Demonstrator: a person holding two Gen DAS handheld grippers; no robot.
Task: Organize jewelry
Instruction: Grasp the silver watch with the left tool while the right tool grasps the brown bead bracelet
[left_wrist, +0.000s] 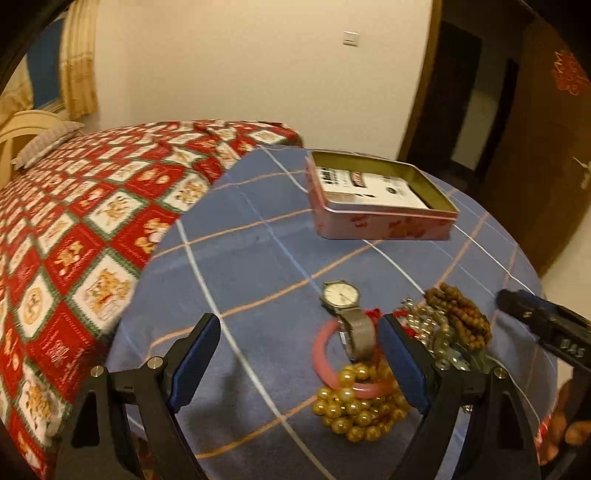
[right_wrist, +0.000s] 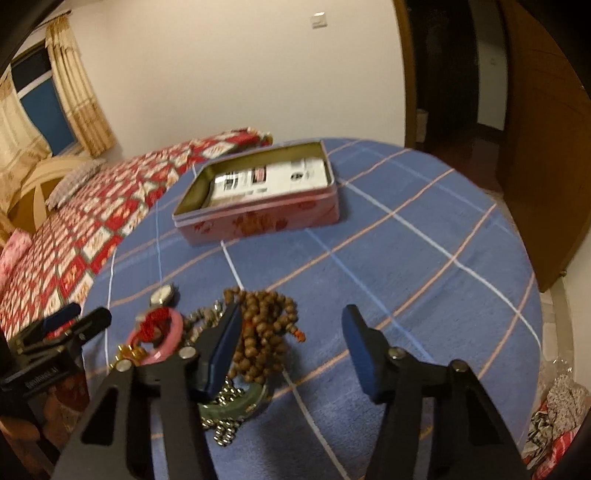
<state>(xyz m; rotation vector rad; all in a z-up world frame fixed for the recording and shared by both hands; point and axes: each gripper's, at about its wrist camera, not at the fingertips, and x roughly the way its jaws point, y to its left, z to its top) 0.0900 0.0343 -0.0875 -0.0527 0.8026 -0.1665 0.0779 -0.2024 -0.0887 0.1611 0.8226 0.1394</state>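
A pile of jewelry lies on the blue checked tablecloth (left_wrist: 258, 258): a silver watch (left_wrist: 341, 295), a pink bangle (left_wrist: 325, 354), gold beads (left_wrist: 354, 406), brown wooden beads (left_wrist: 461, 314) and a silvery chain. My left gripper (left_wrist: 299, 360) hovers open over the watch, bangle and gold beads, touching none that I can see. My right gripper (right_wrist: 291, 343) is open above the brown wooden beads (right_wrist: 262, 325), beside a green bangle (right_wrist: 240, 404) and small metal beads. The pink tin box (right_wrist: 258, 218) stands open farther back, with a printed card inside.
A bed with a red patterned quilt (left_wrist: 74, 240) borders the table on the left. The pink tin (left_wrist: 384, 218) sits toward the table's far side. A dark wooden door (right_wrist: 535, 147) stands at the right, and crumpled bags (right_wrist: 554, 413) lie on the floor.
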